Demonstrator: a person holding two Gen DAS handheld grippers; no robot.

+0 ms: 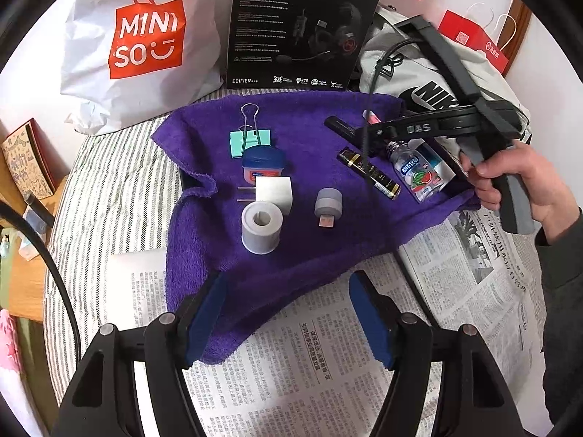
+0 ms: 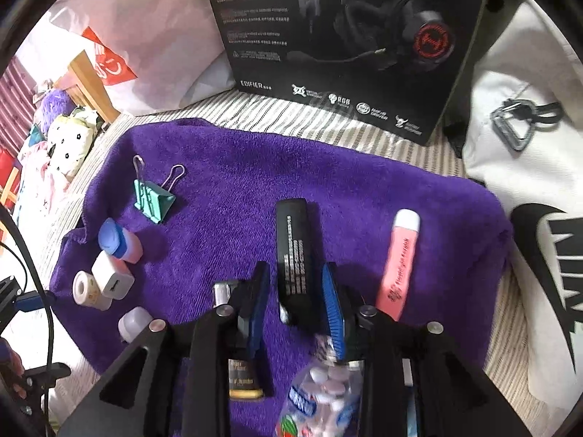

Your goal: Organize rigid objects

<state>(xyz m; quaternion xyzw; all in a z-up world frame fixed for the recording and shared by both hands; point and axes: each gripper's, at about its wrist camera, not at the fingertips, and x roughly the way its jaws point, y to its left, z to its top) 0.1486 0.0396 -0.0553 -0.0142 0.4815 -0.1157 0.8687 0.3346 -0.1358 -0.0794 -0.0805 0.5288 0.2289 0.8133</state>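
The right gripper (image 2: pixel 297 291) hangs low over the purple terry towel (image 2: pixel 233 189), its blue-padded fingers (image 2: pixel 333 306) parted with one on each side of the near end of a flat black rectangular stick (image 2: pixel 293 255). Whether the pads touch it cannot be told. The stick lies flat on the towel and points away from the gripper. It is glossy, with rows of fine white print down one side. Just to its right lies a pink highlighter with a white cap (image 2: pixel 399 262), tilted a little. Under the gripper body sit a small clear bottle of white and pink tablets (image 2: pixel 320 389) and a black-and-gold tube (image 2: pixel 244 378).

The left gripper (image 1: pixel 288 313) hovers at the near edge of the towel, above printed newspaper (image 1: pixel 309 364). Its blue pads are wide apart and hold nothing.

On the towel's left side the small things stand close together — a mint-green binder clip with wire handles (image 1: pixel 250 134), a blue-lidded round jar (image 1: pixel 263 165), a white cube wall plug (image 1: pixel 274 193) touching a white tape roll (image 1: pixel 261 227), and a stubby grey USB light (image 1: pixel 327 207) a little apart.

Behind the towel stand a black headset box (image 1: pixel 302 25) and a white shopping bag with an orange logo (image 1: pixel 142 40).
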